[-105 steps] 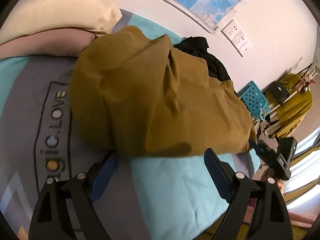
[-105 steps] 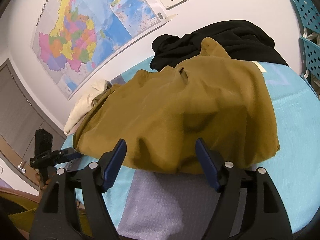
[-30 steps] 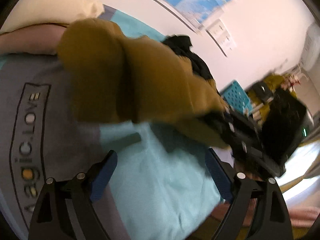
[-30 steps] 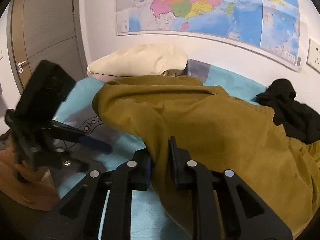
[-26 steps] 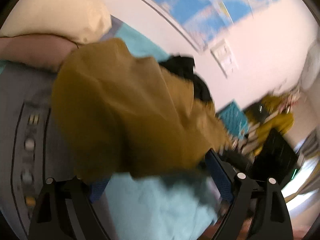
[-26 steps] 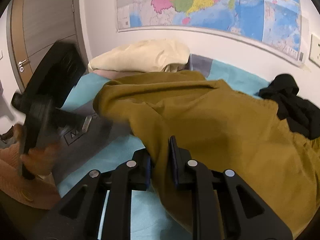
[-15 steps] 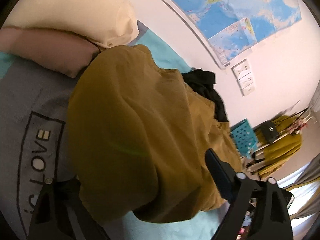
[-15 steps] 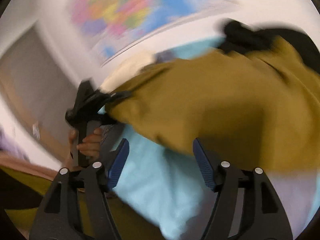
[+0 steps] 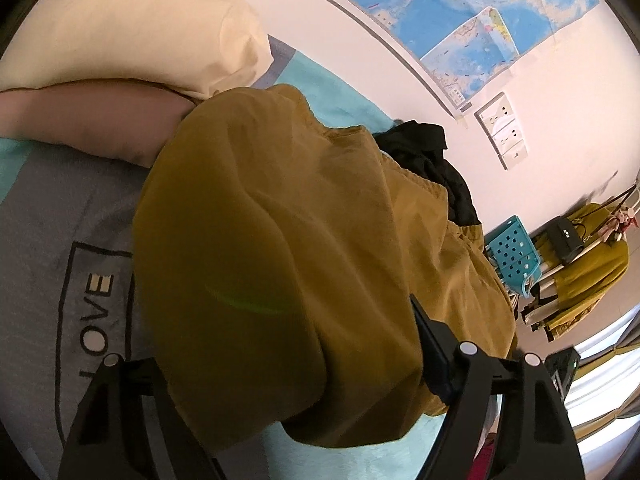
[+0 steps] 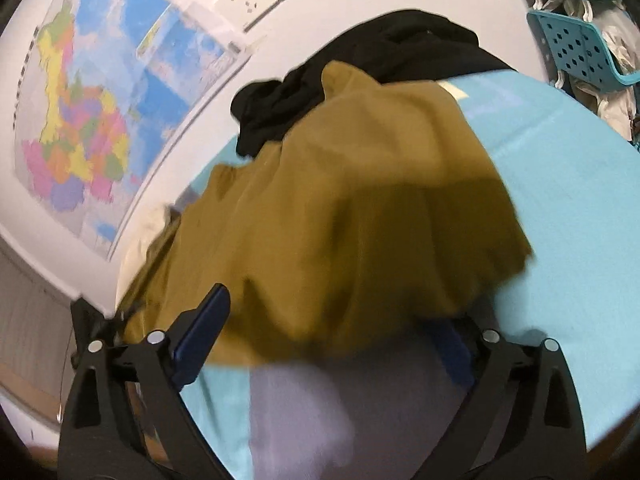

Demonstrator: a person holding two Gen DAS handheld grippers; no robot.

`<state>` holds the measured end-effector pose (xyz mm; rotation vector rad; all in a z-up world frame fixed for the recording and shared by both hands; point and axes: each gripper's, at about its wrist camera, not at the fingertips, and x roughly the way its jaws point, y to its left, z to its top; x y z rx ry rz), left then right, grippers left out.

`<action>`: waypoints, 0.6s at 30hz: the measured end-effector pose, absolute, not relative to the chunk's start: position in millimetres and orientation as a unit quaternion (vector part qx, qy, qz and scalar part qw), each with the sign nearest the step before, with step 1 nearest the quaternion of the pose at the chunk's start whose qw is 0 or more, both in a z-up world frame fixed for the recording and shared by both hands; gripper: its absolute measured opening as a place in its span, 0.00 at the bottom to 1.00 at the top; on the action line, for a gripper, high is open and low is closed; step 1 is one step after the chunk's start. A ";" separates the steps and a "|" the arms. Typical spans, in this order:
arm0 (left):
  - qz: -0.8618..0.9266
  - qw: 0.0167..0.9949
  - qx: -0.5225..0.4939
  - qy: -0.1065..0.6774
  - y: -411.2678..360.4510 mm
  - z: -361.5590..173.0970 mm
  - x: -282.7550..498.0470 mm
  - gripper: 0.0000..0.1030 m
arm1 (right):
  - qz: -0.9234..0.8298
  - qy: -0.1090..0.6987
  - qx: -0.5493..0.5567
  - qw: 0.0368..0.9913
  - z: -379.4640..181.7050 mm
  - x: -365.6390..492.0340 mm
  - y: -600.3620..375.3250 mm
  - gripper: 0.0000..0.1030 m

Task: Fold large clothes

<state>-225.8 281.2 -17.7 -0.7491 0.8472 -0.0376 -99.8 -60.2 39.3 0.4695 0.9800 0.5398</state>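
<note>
Mustard fabric fills both views: the mustard garment (image 9: 304, 264) lies heaped on the bed (image 9: 48, 216), its far end up against the pink pillow (image 9: 92, 120) and a black garment (image 9: 432, 160) bunched behind it by the wall. Left gripper (image 9: 280, 368) is spread wide, one finger plain to see on the right, the other buried under the near hem, which droops over the gap between them. Nothing is pinched yet. Right gripper (image 10: 336, 344) is also released, its fingers set wide at the other near edge, cloth hanging down between them; that view is blurred, so I can't say whether the pads touch the fabric.

It looks like both tools are lining up on the near hem for a fold away toward the wall. To do this well, each should bite a single clean edge, not a thick roll; the lump over the left one looks doubled. Close low, near the sheet, at matching spots along the hem so the fold line runs straight. Lift together, carry level, and keep clear of the black garment so it isn't dragged into the fold.
</note>
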 end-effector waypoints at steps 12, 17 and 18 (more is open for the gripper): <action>-0.012 0.857 -0.320 0.404 278.5 -16.9 -208.8 0.83 | 0.273 0.450 0.223 0.820 39.3 -66.5 -35.4 0.96; 0.013 0.856 -0.290 0.427 273.6 -14.5 -201.1 0.61 | 0.268 0.455 0.181 0.830 44.0 -63.0 -30.7 0.55; 0.013 0.857 -0.287 0.427 272.3 -13.2 -201.4 0.55 | 0.280 0.451 0.188 0.827 48.5 -63.6 -36.4 0.44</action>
